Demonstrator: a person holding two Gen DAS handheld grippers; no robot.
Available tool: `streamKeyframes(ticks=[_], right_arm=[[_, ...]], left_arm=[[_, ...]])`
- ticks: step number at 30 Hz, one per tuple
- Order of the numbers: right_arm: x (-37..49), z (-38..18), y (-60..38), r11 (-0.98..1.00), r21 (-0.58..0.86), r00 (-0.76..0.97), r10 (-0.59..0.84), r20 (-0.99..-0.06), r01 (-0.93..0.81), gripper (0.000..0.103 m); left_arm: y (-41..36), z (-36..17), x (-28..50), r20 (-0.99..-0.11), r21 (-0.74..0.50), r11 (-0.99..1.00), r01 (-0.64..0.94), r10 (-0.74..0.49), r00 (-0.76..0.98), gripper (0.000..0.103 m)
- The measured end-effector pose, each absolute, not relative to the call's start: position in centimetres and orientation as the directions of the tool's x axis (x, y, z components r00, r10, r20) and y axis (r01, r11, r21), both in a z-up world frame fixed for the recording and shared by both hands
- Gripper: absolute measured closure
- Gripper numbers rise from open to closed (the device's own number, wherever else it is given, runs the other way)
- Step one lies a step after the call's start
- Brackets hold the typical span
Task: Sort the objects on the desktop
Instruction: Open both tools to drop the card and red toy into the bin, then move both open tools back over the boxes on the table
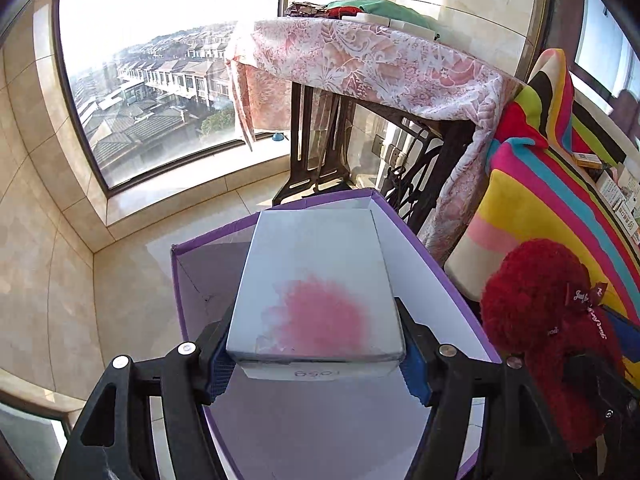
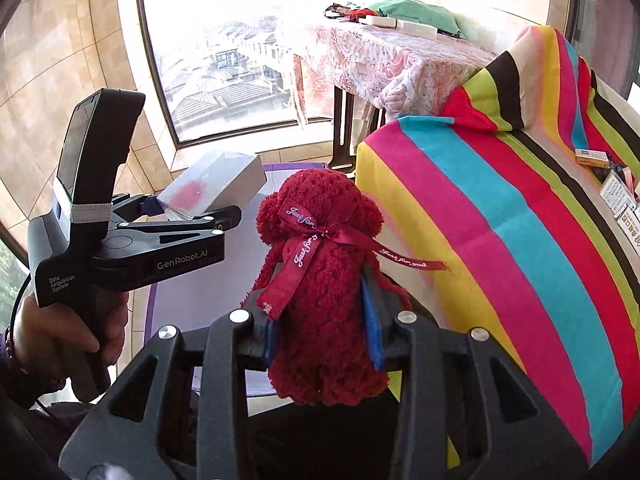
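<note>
left tool (image 1: 316, 364) clamps pink-stained white box (image 1: 320, 280) | right tool (image 2: 324, 340) clamps fuzzy red toy (image 2: 320, 280)

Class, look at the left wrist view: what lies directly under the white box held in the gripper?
Under the white box, clamped by the left gripper, sits the open purple-edged bin. Its white inner walls and part of its floor show; the floor beneath the box is covered, so any contents there cannot be seen.

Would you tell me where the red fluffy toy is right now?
The red fluffy toy sits clamped in the right gripper, right of the purple-edged box and beside the striped cloth.
</note>
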State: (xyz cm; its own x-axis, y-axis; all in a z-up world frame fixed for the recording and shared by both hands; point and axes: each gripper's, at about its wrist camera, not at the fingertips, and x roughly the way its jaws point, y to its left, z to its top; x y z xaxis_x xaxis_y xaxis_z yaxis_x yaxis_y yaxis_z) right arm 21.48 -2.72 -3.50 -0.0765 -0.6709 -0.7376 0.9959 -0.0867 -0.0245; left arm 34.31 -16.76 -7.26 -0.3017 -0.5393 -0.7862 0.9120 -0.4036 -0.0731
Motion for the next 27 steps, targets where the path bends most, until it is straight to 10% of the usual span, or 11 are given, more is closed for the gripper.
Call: streamKeyframes(ticks=[5,14,27], right_arm=[[22.0,-2.9,-1.9,-0.059,-0.001,-0.043,-0.728,-0.685,0.998,0.026],[16.7,-0.1,3.1,-0.263,-0.002,-0.21,-0.768,-0.605,0.965,0.026],[-4.1,3.1,16.1,-0.745,0.142,-0.548,-0.591,-0.592,0.651,0.02]], left_arm=[[-16.7,-6.9,34.6,-0.763,0.013,-0.37,0.929,-0.604,-0.23,0.018],[-14.0,-3.7,28.4,-0.701,0.026,-0.582,0.813,-0.59,-0.4,0.018],[-6.7,2.0,6.3,-0.669,-0.144,-0.898,0.416,-0.222,-0.709,0.017]])
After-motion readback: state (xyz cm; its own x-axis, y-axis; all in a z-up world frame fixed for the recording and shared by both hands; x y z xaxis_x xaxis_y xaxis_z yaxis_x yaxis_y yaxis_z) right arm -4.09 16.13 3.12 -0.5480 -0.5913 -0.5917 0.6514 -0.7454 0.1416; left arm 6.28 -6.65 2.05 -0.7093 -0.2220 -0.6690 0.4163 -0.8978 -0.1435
